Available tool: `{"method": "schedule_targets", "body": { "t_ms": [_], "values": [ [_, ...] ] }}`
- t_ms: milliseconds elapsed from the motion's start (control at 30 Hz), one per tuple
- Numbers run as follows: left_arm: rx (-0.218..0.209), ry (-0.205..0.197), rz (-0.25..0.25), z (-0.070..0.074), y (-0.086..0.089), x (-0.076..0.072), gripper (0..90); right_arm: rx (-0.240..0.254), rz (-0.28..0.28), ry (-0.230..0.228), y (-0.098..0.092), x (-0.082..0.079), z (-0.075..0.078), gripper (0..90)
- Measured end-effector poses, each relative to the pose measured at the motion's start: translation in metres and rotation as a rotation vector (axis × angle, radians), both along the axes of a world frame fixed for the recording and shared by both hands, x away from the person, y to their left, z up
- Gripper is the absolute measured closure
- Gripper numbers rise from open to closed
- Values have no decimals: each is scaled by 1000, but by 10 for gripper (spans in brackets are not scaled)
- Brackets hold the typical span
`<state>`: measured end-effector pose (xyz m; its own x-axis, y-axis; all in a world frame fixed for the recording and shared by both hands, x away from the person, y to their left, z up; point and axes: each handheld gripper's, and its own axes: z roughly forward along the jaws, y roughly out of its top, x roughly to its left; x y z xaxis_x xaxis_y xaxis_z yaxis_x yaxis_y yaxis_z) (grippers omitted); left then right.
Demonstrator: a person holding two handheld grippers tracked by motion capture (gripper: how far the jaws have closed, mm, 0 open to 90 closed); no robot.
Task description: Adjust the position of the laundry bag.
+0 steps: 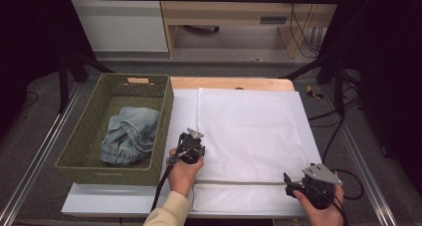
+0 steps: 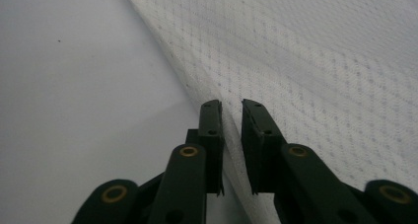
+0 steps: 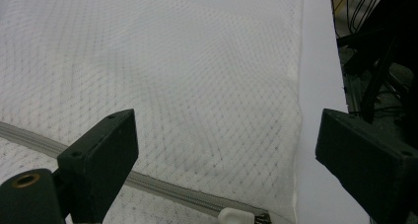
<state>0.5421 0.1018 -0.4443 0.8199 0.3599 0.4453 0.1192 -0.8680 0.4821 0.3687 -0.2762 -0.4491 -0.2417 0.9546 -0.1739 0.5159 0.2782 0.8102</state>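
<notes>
Right tongs [image 1: 290, 182]: sat nearest, at about 5 o'clock on the counter [image 1: 99, 201], jaws wide apart with nothing between them; they hovered over the bag's near right corner.
Zip pull [image 3: 235, 217]: lay just ahead of the right tongs, between the two jaws in the right gripper view, at the right end of the zip.
Zip [image 1: 239, 182]: ran from 9 o'clock to 3 o'clock across the near part of the bag, its line level with the right tongs.
Bag [image 1: 249, 131]: a white mesh laundry bag lay flat at the middle of the counter; its long axis ran from 6 o'clock to 12 o'clock, away from the person.
Left tongs [image 1: 195, 145]: stood at the bag's left edge, at about 9 o'clock from the bag's middle; jaws nearly together and clamped on that edge, with the mesh [image 2: 231, 150] pinched between them in the left gripper view.
Key relation: the bag lay toward 3 o'clock from the left tongs and toward 12 o'clock from the right tongs; the right hand was nearer to the zip pull, so I judged that any opening of the zip would fall to it while the left held the fabric.
Basket [image 1: 164, 94]: a woven green basket stood at 10 o'clock, just beside the bag's left edge.
Jeans [image 1: 129, 134]: lay crumpled inside the basket.
</notes>
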Motion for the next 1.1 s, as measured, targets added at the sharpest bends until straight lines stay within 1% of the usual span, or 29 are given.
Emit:
{"method": "schedule_targets", "body": {
  "t_ms": [67,133,300,367,433,500,600,667,700,800,933,967,1100],
  "values": [
    [-13,9,12,-1,0,-1,838,-1,-1,1,0,0,0,93],
    [-21,5,16,0,0,-2,848,-4,0,1,0,0,0,93],
    [-17,4,12,0,-1,-2,860,-3,2,3,0,0,0,94],
    [-15,-1,17,0,-1,-2,826,-2,1,0,0,0,0,94],
    [-13,-13,28,0,-1,-3,765,-1,0,0,0,0,0,94],
    [-14,-13,41,-2,-2,-3,724,-5,-5,3,-1,0,-1,94],
    [7,-21,40,-3,-2,-1,687,-10,-7,7,-1,0,-1,94],
    [7,-21,42,-5,-3,-1,686,-10,-6,6,-2,0,-1,94],
    [9,-25,43,-5,-4,-1,693,-8,-5,6,-2,0,-1,94],
    [9,-22,36,-4,-3,1,756,-5,-5,10,-2,0,-1,93],
    [17,-29,45,-4,-4,1,880,-4,-4,10,-1,0,-1,93],
    [20,-33,52,-4,-4,0,893,-5,-5,11,-1,0,-1,93],
    [34,-49,71,-3,-8,-3,898,-7,-4,10,-1,1,-1,93]
  ]
}}
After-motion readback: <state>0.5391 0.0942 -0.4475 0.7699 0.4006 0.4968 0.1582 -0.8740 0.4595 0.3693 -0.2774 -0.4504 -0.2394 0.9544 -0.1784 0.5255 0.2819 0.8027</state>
